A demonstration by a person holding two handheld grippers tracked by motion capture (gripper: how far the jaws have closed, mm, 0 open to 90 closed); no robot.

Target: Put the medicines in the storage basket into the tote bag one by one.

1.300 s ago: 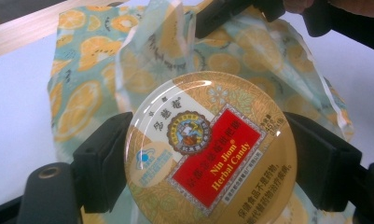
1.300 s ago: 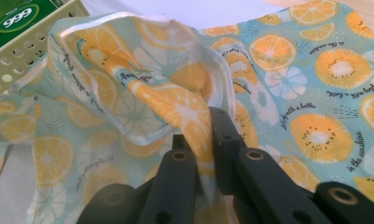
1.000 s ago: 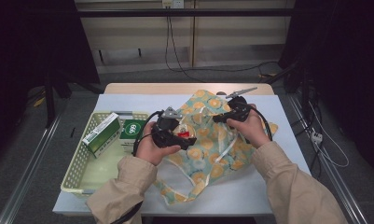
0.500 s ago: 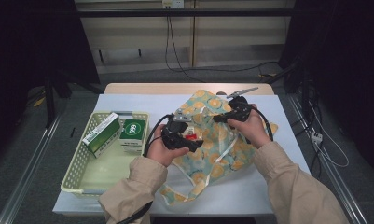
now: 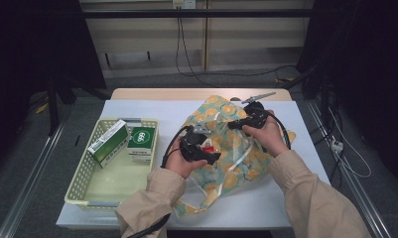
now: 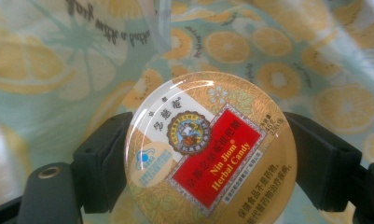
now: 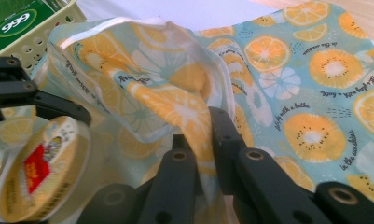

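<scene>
Candy tin [image 6: 209,151] gripped between left gripper [image 5: 202,147] jaws, over the bag [image 7: 287,84].
Right gripper [image 7: 208,154] jaws nearly closed, pinching bag's rim; basket [image 5: 82,183] with boxes [image 5: 141,139] well off left.

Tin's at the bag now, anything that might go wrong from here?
1. The left gripper holds the round tin by its curved edge; it may slip or twist out.
2. The right gripper pinches just one fold of the bag; if the fabric slides free, the opening sags.
3. The opening looks narrow beside the tin, so the tin may catch on the hem.
</scene>
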